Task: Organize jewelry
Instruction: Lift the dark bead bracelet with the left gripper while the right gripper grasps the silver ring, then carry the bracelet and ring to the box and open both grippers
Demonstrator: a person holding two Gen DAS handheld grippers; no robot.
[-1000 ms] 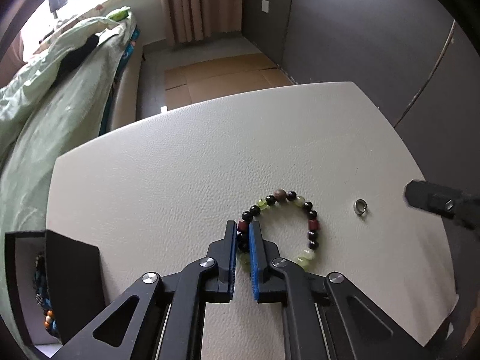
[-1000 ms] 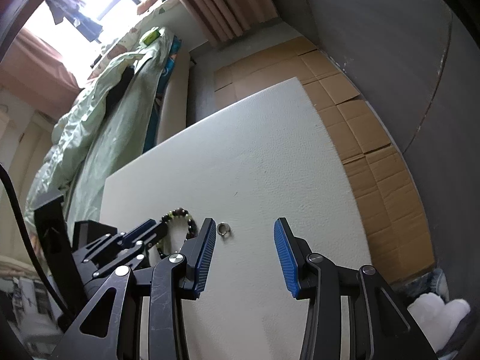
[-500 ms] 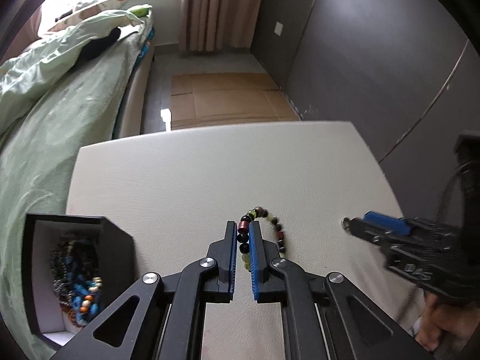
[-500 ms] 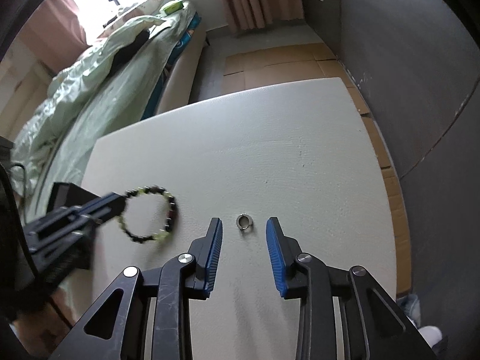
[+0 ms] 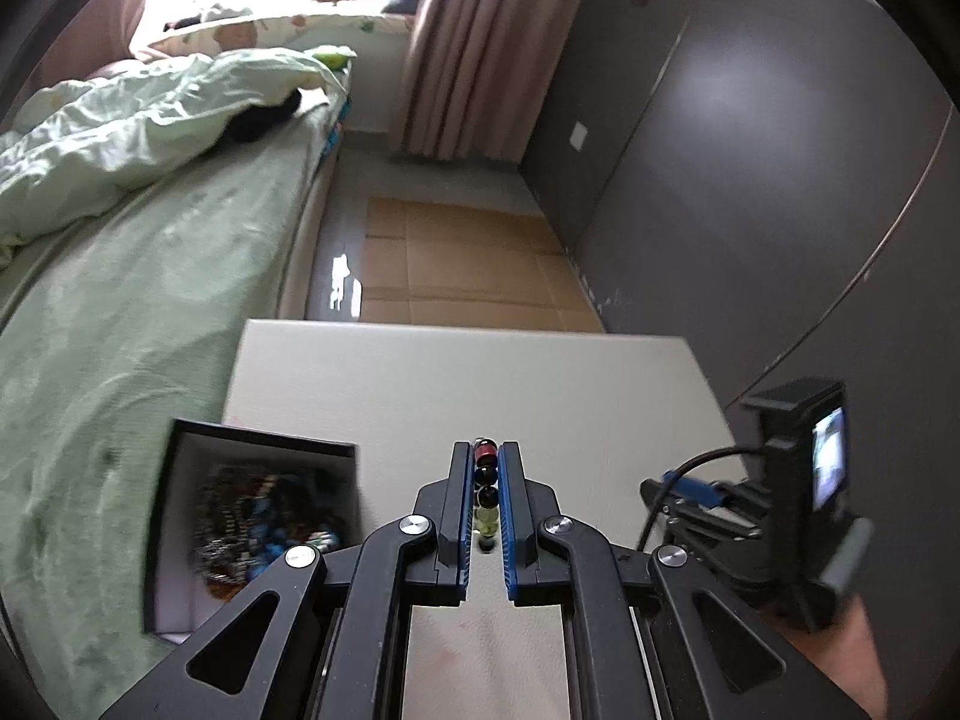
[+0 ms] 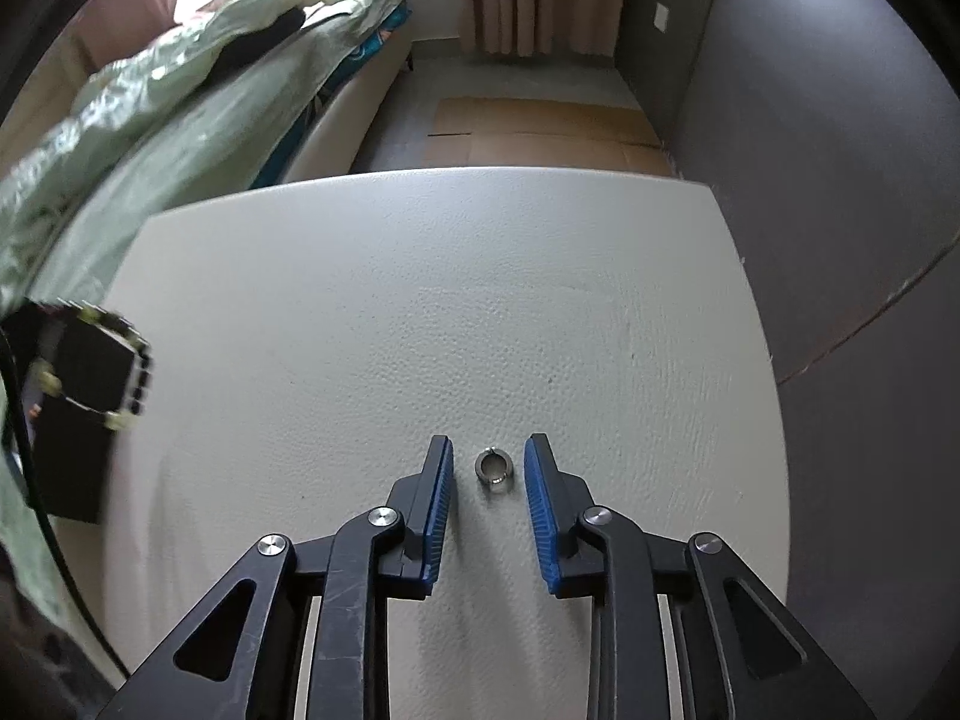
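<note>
L gripper (image 5: 485,480) is clamping the beaded bracelet (image 5: 485,501) btwn its fingers, hanging above the white table (image 6: 420,300), near the black jewelry box (image 5: 252,516). R gripper (image 6: 487,468) is sitting open w/ the silver ring (image 6: 492,467) lying on the table btwn its fingers.

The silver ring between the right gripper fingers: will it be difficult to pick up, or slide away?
The silver ring lies flat on the white table and looks thin, so the right gripper, open around it, may close over it. Being smooth metal, it could slip from the pads. Tipped on edge, it would probably roll.
</note>
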